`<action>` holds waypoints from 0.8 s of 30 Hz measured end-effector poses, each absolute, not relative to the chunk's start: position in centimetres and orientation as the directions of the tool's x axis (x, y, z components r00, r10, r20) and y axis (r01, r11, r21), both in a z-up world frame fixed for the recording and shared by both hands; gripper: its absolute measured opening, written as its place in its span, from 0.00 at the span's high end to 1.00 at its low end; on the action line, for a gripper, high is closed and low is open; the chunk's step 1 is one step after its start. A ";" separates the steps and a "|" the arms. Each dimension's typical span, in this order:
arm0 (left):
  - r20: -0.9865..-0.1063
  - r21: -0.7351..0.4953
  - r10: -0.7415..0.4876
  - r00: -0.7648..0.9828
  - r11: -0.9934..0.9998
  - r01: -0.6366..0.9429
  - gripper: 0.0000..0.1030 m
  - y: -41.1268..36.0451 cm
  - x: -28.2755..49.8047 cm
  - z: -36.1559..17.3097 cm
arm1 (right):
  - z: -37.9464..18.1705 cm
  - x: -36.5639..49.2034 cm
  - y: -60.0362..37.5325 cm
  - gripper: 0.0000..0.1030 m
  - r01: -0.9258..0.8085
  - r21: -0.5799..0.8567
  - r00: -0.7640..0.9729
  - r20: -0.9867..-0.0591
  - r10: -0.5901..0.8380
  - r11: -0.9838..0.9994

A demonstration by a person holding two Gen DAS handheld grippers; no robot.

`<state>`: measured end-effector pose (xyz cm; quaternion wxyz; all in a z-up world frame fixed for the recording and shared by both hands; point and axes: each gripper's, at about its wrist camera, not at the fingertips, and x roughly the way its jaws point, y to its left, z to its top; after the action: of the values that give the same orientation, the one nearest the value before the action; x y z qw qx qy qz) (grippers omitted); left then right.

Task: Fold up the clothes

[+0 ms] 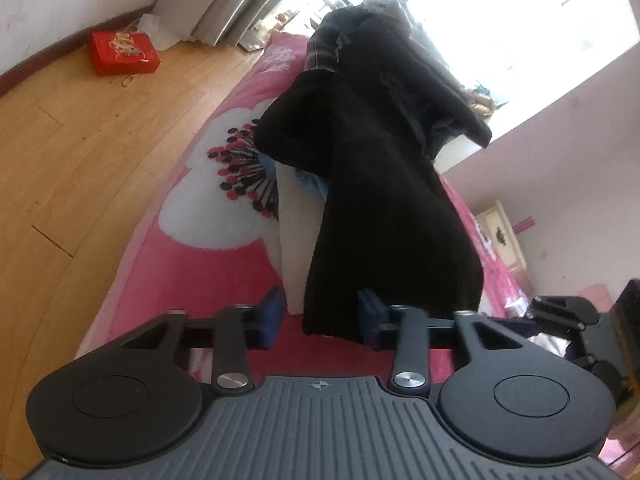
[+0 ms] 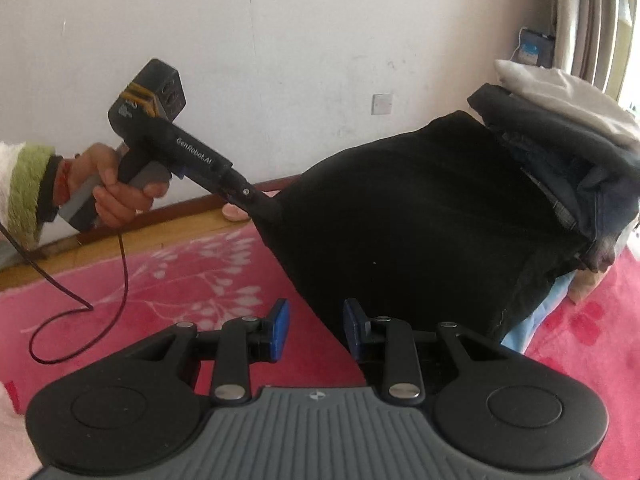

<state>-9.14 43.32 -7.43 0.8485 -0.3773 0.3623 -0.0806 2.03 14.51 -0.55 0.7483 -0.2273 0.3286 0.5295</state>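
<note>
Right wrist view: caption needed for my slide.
Left gripper lifts black garment over pink blanket; right gripper open at its edge.

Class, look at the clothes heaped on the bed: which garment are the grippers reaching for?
The black garment, stretched out from the pile toward both cameras; the left gripper has its hem between open fingers. The plaid and white clothes lie farther back.

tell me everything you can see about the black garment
The black knit-looking garment is matte and soft, stretched in a long band over the pink flowered blanket. Its near edge lies between the open blue pads of the left gripper and by the right gripper. Its far end runs under a heap of dark clothes.
</note>
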 end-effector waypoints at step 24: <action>-0.427 -0.884 -0.473 0.770 0.396 -0.247 0.96 44.7 -9.2 -3.7 | -6.7 -3.9 25.6 0.76 -0.788 -0.495 0.601 -0.486 0.634 0.367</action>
<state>-9.20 44.66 -3.67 0.7673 -0.5445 0.3308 -0.0737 -3.86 25.55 -6.67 0.8197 -0.3586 0.1068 0.4338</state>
